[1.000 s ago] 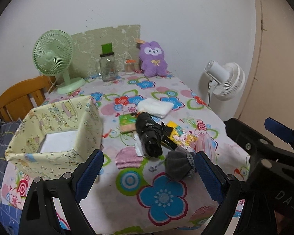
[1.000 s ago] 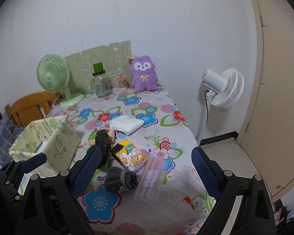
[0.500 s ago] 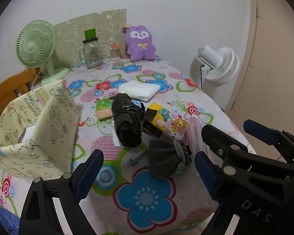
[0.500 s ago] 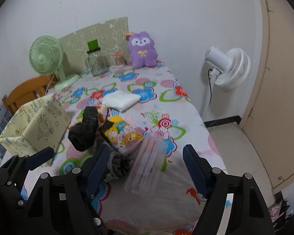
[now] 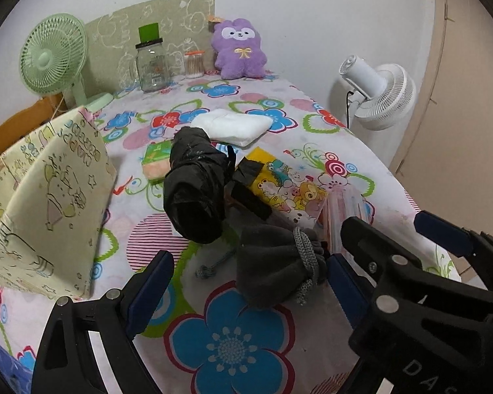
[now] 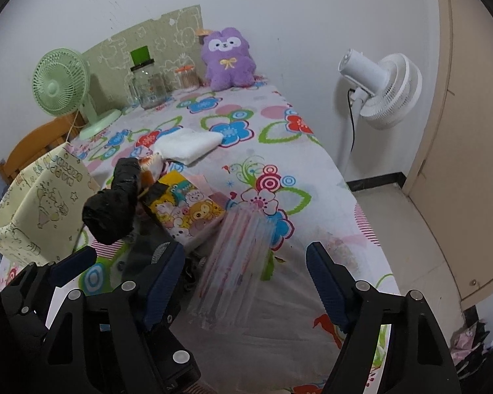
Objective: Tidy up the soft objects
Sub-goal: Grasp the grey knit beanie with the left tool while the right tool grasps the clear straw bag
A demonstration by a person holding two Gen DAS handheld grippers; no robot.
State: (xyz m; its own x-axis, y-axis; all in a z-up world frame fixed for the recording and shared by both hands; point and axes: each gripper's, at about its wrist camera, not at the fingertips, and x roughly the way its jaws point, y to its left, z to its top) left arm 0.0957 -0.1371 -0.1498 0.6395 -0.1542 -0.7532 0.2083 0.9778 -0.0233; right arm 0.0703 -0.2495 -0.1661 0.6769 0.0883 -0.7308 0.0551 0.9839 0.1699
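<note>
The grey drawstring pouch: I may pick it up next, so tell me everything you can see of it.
The grey drawstring pouch is a soft, fleece-like bag, slumped and crumpled on the floral tablecloth. Its neck is cinched by a grey braided cord; one knotted end trails toward the left of the picture. It lies between the open jaws of the left gripper, not gripped, just in front of the black crinkled plastic roll. The clear striped plastic sleeve borders its far right side.

A home room: flowered tablecloth [image 5: 233, 344], purple plush toy [image 5: 239, 49], desk fan [image 5: 52, 59].
</note>
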